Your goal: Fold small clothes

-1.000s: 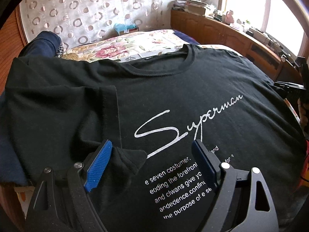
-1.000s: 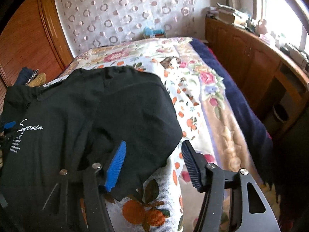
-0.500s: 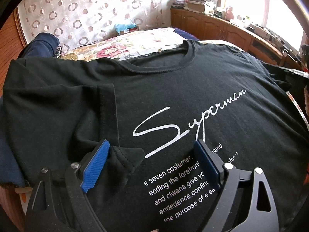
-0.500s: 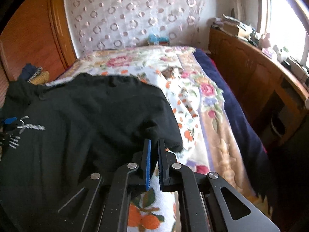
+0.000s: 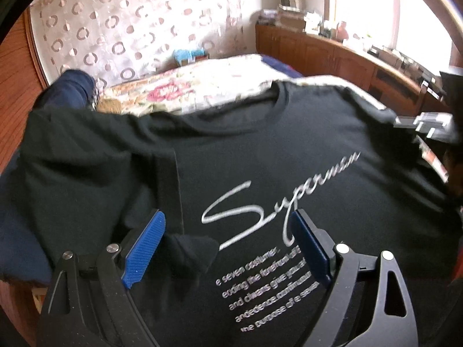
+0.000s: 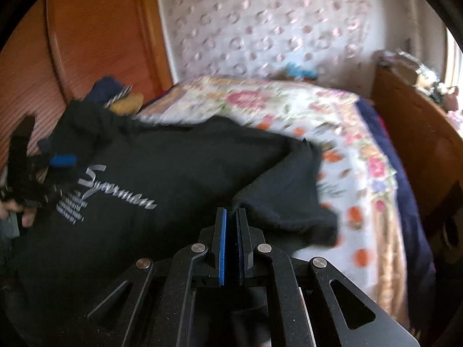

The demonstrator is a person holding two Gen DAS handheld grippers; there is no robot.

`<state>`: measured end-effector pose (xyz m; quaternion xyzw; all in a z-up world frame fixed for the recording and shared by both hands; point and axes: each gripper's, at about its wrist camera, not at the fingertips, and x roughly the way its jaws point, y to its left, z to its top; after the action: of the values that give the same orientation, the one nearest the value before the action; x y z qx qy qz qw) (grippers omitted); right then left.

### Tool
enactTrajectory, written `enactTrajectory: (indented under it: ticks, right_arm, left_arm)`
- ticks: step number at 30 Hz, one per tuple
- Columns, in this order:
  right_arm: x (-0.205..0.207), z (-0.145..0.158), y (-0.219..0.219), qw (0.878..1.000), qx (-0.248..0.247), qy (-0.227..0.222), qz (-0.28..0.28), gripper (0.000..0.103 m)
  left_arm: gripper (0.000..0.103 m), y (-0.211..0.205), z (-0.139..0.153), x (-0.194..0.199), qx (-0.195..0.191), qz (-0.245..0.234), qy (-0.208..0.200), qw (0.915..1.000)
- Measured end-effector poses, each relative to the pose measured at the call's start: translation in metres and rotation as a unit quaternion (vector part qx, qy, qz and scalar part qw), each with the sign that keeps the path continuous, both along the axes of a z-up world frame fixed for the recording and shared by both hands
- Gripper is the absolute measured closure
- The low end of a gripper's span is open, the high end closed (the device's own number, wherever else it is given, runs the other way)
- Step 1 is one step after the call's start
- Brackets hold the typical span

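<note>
A black T-shirt [image 5: 260, 156] with white "Superman" lettering lies face up on the bed; its left sleeve is folded in over the body. My left gripper [image 5: 228, 240] is open, its blue pads straddling the shirt's lower front. In the right wrist view the same shirt [image 6: 173, 167] shows, and my right gripper [image 6: 230, 217] is shut on the shirt's right sleeve, lifting it off the bedspread. The left gripper [image 6: 62, 160] shows there at the far left, and the right one [image 5: 428, 124] at the left view's right edge.
The floral bedspread [image 6: 289, 107] stretches to the patterned curtain. Dark blue and yellow clothes [image 6: 121, 98] lie by the wooden wardrobe at the left. A wooden cabinet [image 5: 332, 55] with clutter runs along the window side on the right.
My right gripper closed on the right sleeve's edge and has lifted and carried it leftward over the shirt. My left gripper stayed open over the lower front.
</note>
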<state>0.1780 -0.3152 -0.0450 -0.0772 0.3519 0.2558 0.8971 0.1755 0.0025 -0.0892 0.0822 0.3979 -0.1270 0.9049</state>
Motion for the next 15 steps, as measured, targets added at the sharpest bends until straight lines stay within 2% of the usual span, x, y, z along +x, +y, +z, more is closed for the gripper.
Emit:
enactTrajectory:
  ticks: [2, 6, 9, 10, 11, 13, 15]
  right_arm:
    - [0.001, -0.012, 0.004, 1.000, -0.010, 0.009, -0.003, 0.097]
    - [0.003, -0.016, 0.001, 1.000, -0.009, 0.012, -0.009, 0.097]
    - [0.003, -0.010, -0.002, 1.000, -0.014, 0.009, -0.015, 0.087]
    - [0.002, -0.007, -0.003, 1.000, -0.017, 0.006, -0.018, 0.080]
    - [0.002, -0.002, -0.003, 0.999, -0.024, 0.001, -0.026, 0.067]
    - [0.000, 0.010, 0.001, 0.999, -0.027, -0.011, -0.039, 0.052]
    - [-0.001, 0.018, -0.007, 0.998, -0.020, -0.020, -0.051, 0.052]
  left_arm:
    - [0.014, 0.000, 0.007, 0.000, -0.005, 0.002, -0.010, 0.9999]
    - [0.014, 0.000, 0.014, -0.002, -0.017, 0.007, -0.025, 0.9995]
    - [0.014, -0.002, 0.013, -0.003, -0.028, 0.010, -0.030, 0.9991]
    - [0.014, -0.003, 0.012, -0.004, -0.031, 0.010, -0.031, 0.9990]
    - [0.014, -0.004, 0.011, -0.005, -0.032, 0.011, -0.033, 0.9989]
    - [0.014, -0.005, 0.008, -0.006, -0.034, 0.011, -0.031, 0.9989]
    - [0.014, -0.006, 0.006, -0.006, -0.037, 0.012, -0.029, 0.9988]
